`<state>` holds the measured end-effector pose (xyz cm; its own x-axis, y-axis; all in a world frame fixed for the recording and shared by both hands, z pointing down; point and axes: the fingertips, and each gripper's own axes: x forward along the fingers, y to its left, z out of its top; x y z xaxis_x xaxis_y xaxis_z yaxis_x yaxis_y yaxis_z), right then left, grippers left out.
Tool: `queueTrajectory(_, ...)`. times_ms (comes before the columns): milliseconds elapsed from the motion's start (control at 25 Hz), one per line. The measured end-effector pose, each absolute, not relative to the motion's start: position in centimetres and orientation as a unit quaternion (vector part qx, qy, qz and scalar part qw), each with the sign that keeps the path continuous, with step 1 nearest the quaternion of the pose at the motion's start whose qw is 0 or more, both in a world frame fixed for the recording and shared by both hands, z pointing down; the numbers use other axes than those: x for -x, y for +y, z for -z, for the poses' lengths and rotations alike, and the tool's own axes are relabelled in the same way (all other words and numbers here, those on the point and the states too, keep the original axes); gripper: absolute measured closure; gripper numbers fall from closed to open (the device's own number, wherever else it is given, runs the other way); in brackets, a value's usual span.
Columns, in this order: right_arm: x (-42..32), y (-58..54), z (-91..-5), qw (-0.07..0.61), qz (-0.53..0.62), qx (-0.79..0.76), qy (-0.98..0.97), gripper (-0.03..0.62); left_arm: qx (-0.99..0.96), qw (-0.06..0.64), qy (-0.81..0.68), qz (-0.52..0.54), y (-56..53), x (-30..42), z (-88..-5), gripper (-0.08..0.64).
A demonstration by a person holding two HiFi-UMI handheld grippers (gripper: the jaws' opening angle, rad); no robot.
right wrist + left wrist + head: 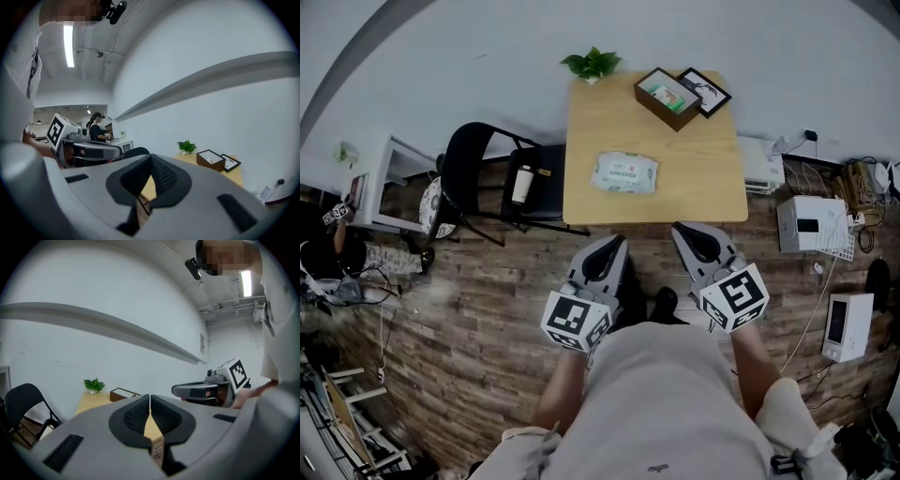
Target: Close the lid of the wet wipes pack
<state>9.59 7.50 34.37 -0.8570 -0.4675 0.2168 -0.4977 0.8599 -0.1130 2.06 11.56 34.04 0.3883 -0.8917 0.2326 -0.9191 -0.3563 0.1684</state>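
Observation:
The wet wipes pack (623, 174), white with green print, lies flat near the middle of the wooden table (712, 187); whether its lid stands up is too small to tell. Both grippers hover over the floor short of the table's near edge, apart from the pack. My left gripper (618, 241) is shut with nothing between its jaws, and its pads (161, 416) meet at the tip. My right gripper (679, 228) is also shut and empty, its pads (164, 176) pressed together. The pack is hidden in both gripper views.
At the table's far edge stand a small plant (592, 64), a brown open box (667, 97) and a picture frame (705, 91). A black chair (502, 183) holding a bottle stands left of the table. White boxes and cables (811, 225) lie to the right. A person (97, 127) stands far back.

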Motion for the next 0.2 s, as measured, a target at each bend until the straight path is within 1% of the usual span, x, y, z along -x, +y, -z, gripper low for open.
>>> queueTrajectory(200,-9.49,7.71,-34.29,0.093,-0.08,-0.248,-0.961,0.594,-0.821,0.135,-0.553,-0.05,11.74,-1.97,-33.89,0.546)
